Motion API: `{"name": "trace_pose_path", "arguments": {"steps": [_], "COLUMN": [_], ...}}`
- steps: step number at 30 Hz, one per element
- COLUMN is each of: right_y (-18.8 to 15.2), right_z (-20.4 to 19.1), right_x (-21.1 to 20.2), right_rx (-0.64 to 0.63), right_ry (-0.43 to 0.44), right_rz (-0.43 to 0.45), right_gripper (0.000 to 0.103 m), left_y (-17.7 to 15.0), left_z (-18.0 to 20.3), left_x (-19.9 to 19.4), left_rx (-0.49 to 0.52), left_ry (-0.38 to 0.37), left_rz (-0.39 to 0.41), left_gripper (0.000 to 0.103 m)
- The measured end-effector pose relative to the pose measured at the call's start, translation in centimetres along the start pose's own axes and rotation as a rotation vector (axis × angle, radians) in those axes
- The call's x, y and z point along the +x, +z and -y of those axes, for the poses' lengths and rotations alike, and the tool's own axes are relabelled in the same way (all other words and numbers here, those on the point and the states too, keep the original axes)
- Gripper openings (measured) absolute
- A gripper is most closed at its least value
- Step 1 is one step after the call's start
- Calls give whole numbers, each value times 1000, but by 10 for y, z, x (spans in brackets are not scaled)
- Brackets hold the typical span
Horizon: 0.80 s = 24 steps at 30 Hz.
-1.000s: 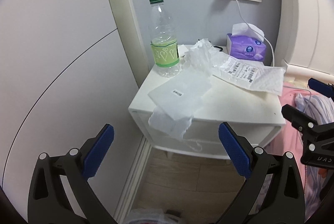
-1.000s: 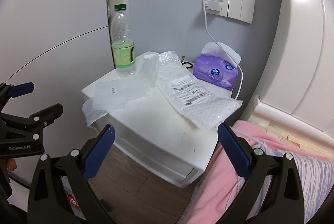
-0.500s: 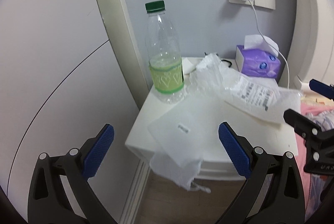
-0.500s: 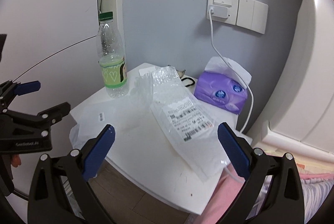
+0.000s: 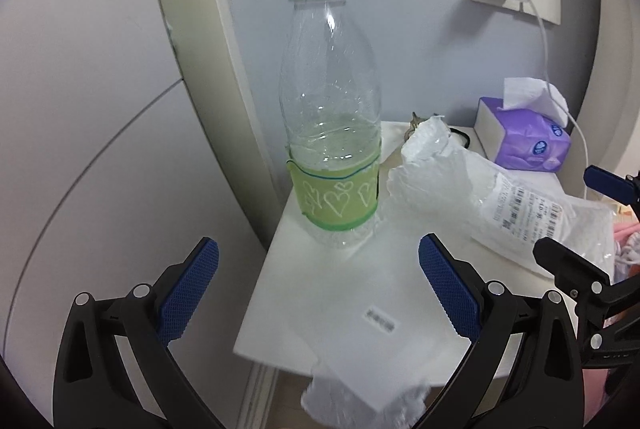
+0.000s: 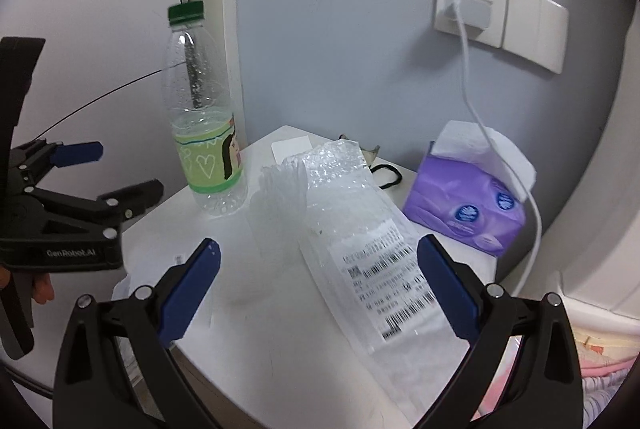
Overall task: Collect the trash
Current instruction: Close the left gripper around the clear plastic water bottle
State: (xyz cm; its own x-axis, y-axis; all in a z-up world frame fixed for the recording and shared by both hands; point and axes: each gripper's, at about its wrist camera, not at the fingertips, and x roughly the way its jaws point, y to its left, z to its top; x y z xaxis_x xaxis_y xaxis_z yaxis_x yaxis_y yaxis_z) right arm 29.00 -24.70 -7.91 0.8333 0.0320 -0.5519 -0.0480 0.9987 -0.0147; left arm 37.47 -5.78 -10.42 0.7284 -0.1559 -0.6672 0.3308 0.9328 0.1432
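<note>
Trash uncollected: bottle [image 5: 334,133] centre frame, bubble mailer [image 6: 372,257] lower centre; left gripper [image 5: 316,289] & right gripper [image 6: 318,285] both wide, empty.

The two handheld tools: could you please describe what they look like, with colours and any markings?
Both match. The left tool and right tool have black plastic frames with triangular cut-outs and silver rivets, and each finger carries a blue cross-hatched pad. From the right wrist view, the left tool's side bears white "GenRobot.AI" lettering. No cables or sleeves are visible.
</note>
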Motion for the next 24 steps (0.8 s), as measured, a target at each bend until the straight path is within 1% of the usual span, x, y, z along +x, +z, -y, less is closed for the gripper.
{"name": "trace_pose_path", "arguments": {"steps": [5,7,12,17,19,24], "right_y": [10,13,18,23,25,28], "right_z": [-7,-8,-5,-1,-2,0], "right_x": [24,31,49,62,64,76], "right_rx": [-18,-14,21,44,38,36], "right_ry": [-22,-27,-27,-27,-24,-11], "right_rz": [-12,-30,-98,-172,-178,-203], "right_gripper": [96,96,96,96,96,96], "left_y": [9,14,29,44,48,50], "left_z": [-3,-4,-4,-3,-1,3], "left_x": [26,33,48,61,65,74], "left_rx": [27,50,124,105,109,120], "left_ry": [-37,-60,-73,-113,-125,-127], "left_rz": [15,5,-13,-49,-54,-57], "left_gripper": [97,97,97,97,97,97]}}
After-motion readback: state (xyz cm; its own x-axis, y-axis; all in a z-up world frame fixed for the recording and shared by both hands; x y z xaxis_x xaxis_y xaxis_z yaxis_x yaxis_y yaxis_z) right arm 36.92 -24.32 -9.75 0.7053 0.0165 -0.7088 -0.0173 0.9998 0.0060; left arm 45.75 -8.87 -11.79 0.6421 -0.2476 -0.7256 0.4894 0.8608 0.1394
